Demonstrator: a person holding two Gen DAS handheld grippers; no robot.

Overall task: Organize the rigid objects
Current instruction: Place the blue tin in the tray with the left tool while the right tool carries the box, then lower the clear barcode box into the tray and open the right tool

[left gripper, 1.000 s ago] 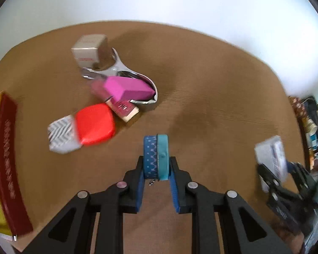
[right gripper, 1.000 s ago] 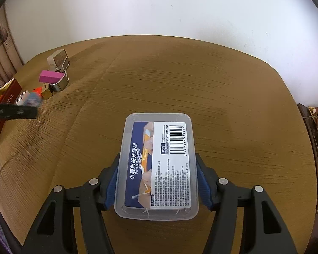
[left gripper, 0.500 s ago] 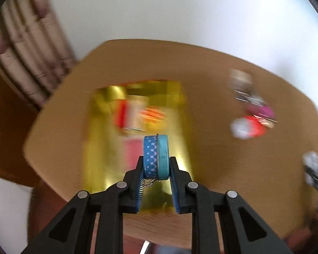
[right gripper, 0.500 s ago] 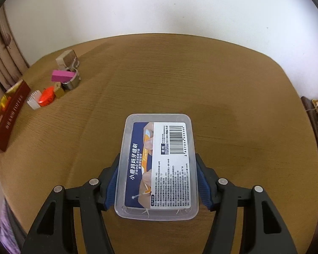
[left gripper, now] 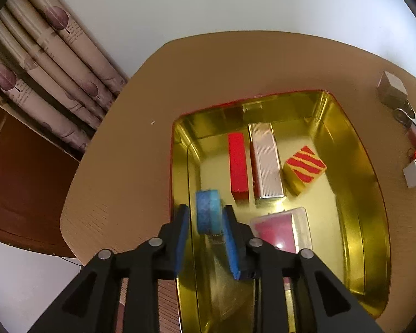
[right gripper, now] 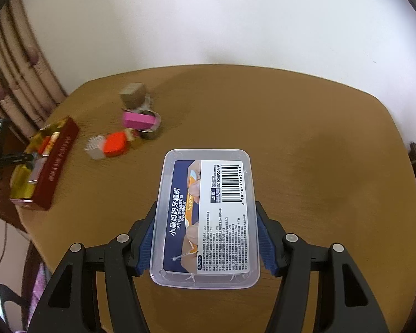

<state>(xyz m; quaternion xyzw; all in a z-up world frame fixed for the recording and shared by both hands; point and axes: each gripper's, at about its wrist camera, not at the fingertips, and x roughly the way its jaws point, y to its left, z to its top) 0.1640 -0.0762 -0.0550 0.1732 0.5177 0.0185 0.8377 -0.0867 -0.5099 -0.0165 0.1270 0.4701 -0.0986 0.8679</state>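
- The left hand-held gripper (left gripper: 205,216), fingers parted, has a blue tape roll (left gripper: 208,211) between them, above the gold tin's (left gripper: 355,166) near-left corner.
- The right hand-held gripper (right gripper: 205,238) clamps a clear plastic box (right gripper: 205,219) above the desk (right gripper: 305,144).

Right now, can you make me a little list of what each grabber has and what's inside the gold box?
left gripper: open, jaws apart around a blue tape roll over the gold tin
right gripper: shut on a clear plastic box
in the tin: red block, silver box, red-and-yellow striped cube, clear case with pink inside
still on the table: pink block, orange-red piece
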